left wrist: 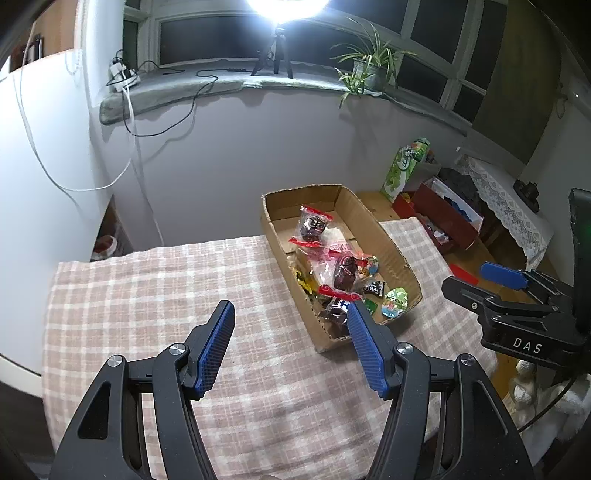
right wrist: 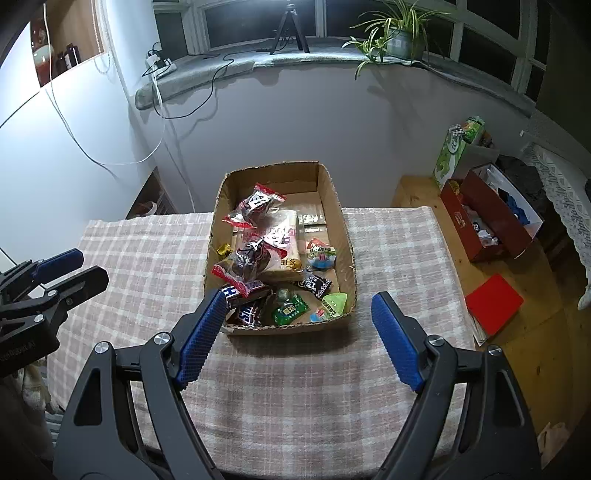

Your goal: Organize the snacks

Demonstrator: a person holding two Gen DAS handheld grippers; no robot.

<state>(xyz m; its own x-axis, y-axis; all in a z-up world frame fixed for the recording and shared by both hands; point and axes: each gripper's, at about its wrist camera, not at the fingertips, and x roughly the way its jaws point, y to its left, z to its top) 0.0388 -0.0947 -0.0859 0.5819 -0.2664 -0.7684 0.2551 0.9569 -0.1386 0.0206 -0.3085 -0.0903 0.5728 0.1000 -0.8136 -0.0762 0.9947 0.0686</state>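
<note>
Two hand-held tongs above a worktop [right wrist: 147, 258] covered with a pink-and-white checked cloth. A shallow cardboard box [right wrist: 345, 236] stands on the cloth at the far side of the worktop, its long axis running away from the cameras.

Left tongs [left wrist: 290, 314]: jaws spread wide, nothing between the blue ribbed pads, held above bare cloth just to the left of the box's near corner. Right tongs [right wrist: 299, 306]: jaws likewise spread wide and holding nothing, raised in front of the box's near short wall, with the left pad overlapping the box's near left corner in the right wrist view.

The snacks lie loose inside the box: two clear red-edged packets of dark sweets [right wrist: 255, 205], a flat pale packet [right wrist: 286, 243] under them, a brown chocolate bar [right wrist: 249, 314] at the near left corner, a green sachet [right wrist: 290, 310], a black-and-white wrapper [right wrist: 316, 286] and a small yellow sweet [right wrist: 223, 249] by the left wall.

A potted plant [right wrist: 400, 35] stands on the window sill; a red box [right wrist: 487, 229] stands on the wooden floor to the right.
</note>
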